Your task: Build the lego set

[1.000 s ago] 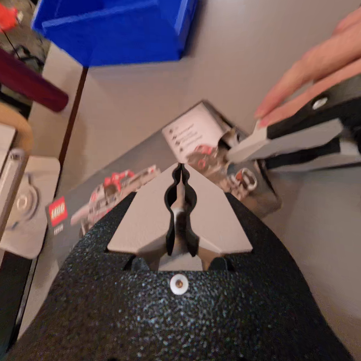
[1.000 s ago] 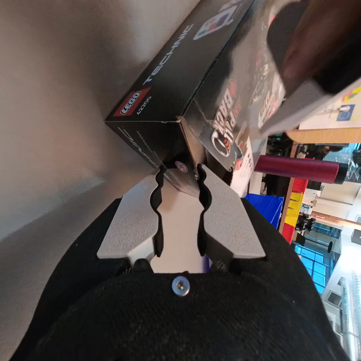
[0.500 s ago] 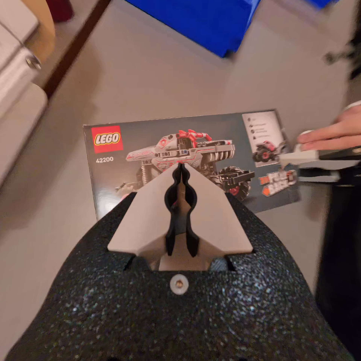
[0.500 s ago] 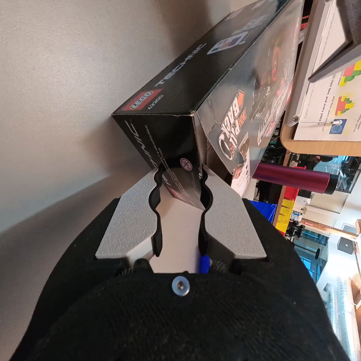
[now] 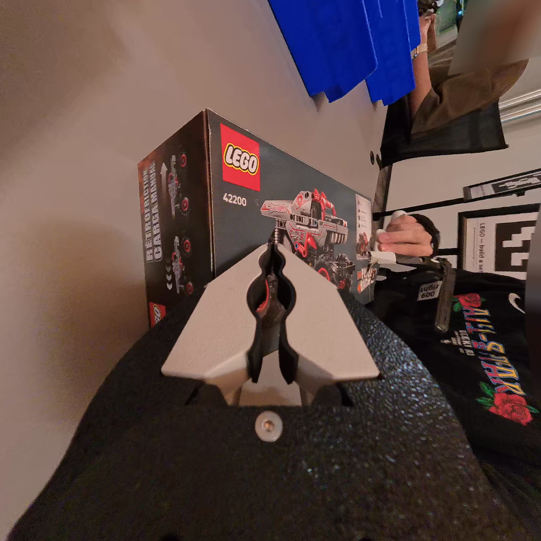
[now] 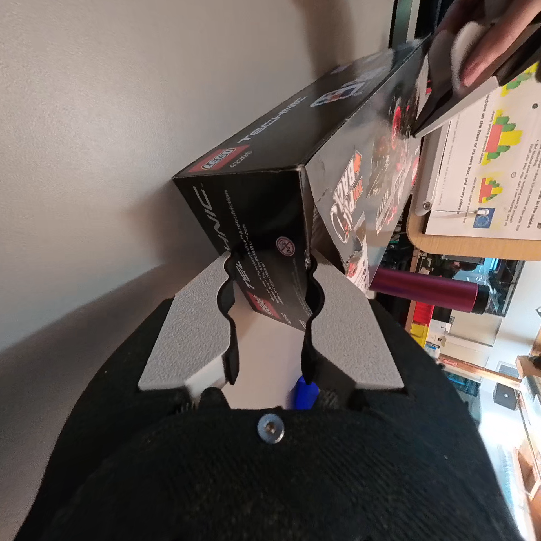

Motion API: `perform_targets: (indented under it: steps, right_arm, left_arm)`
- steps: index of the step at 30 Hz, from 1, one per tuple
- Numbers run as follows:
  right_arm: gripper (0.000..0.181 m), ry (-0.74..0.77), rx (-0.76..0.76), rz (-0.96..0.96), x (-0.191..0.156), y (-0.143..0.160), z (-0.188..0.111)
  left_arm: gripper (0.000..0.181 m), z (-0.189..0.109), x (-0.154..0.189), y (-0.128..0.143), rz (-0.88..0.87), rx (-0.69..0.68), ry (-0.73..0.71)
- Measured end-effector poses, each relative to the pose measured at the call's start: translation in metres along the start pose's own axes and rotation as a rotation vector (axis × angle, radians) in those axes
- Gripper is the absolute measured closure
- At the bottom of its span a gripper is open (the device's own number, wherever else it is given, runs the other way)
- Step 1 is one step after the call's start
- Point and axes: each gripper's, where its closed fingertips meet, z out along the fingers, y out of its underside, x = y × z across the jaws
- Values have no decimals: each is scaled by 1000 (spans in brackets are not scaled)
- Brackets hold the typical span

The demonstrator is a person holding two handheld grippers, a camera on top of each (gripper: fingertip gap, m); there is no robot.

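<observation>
A blue bin [image 5: 348, 44] sits far on the grey table [image 5: 87, 87]. Right, a maroon bottle [image 6: 424, 289] lies below an instruction sheet [image 6: 483, 181].

The left wrist camera sits behind the left gripper [image 5: 273, 248] and looks along its fingers at the big printed face of the lego box [image 5: 287, 222], very near, with the grey table [image 5: 87, 117] turned sideways behind. The right wrist camera sits behind the right gripper [image 6: 270, 257] and faces the small end of the same box [image 6: 251, 216] from close, also rolled. Both views share this box. The left view shows the right gripper far at the box end, and the right view shows the left gripper at the top corner.
</observation>
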Motion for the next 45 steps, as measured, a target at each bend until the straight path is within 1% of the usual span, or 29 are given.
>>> perform_targets:
  steps: [1, 3, 4, 8, 14, 16, 21, 23, 27, 29, 31, 34, 36, 38, 41, 43, 45]
  right_arm:
    - [138, 6, 15, -9, -1, -2, -1]
    - [148, -10, 107, 11, -5, -12, -7]
    - [148, -8, 116, 21, -6, -13, -8]
    - [153, -55, 87, 35, -7, -12, -10]
    - [156, -44, 60, 77, -10, -10, -13]
    - [157, -52, 72, 91, -10, -10, -13]
    - [156, -20, 84, 117, -11, -10, -15]
    - [156, -7, 113, 113, -14, -15, -18]
    - [155, 11, 122, 134, -14, -17, -19]
    - [154, -28, 105, 84, -13, -18, -17]
    - [151, -79, 123, 51, -11, -22, -14]
    - [148, -80, 137, -20, -8, -25, -13]
    - [148, -55, 189, -34, -4, -34, -18]
    - [153, -53, 252, 1, -3, -46, -24]
    - [154, -62, 280, 1, -3, -50, -25]
    - [154, -76, 367, -7, -5, -67, -30]
    - [158, -107, 396, 34, -5, -72, -29]
  left_arm:
    - [181, 0, -1, 0, 16, 11, -22]
    - [181, -1, -3, 0, 40, 39, -62]
    - [181, 0, -3, 0, 46, 51, -75]
    - [181, -1, -4, -1, 60, 88, -102]
    - [181, -2, -5, -1, 51, 98, -91]
    - [181, -2, -5, -1, 41, 96, -83]
    - [181, -1, -5, -1, 36, 96, -65]
    - [181, 1, -3, -1, 38, 88, -52]
    - [181, 2, -1, -1, 45, 89, -47]
    - [181, 2, -1, -1, 55, 92, -65]
    - [181, 2, -1, -1, 70, 93, -87]
    - [181, 2, -1, -1, 89, 100, -105]
    - [181, 2, -1, -1, 93, 100, -106]
    - [181, 2, -1, -1, 91, 102, -101]
    - [181, 2, -1, -1, 93, 102, -105]
    - [181, 2, -1, -1, 97, 102, -108]
    - [181, 2, 0, 0, 99, 99, -108]
